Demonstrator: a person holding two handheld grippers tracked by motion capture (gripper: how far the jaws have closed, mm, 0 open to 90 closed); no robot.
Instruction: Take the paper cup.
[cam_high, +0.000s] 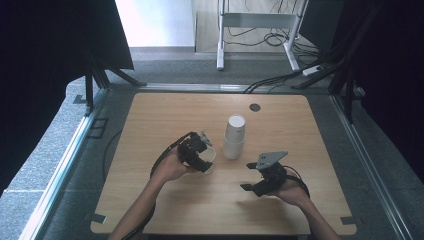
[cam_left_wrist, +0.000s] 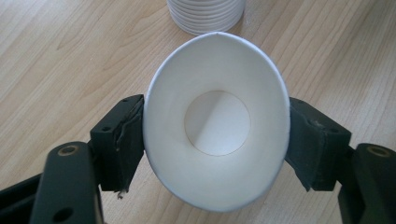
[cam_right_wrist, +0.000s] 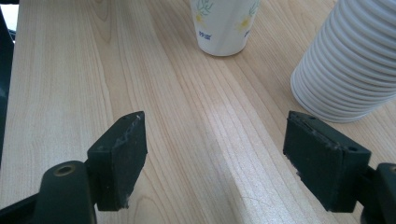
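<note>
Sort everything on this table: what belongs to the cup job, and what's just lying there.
In the job: single paper cup squeezed oval between the left gripper pads; stack of cups; right gripper, open and empty.

Just there: round dark disc near the table's far edge.

High cam overhead, facing fwd/down; both gripper cams close, low, sharing cup stack (cam_high: 233, 137).

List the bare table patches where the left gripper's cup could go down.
Bare wood lies left of the left gripper with its paper cup, along the table far edge, and right of the cup stack. Crowded: between stack and both grippers.
</note>
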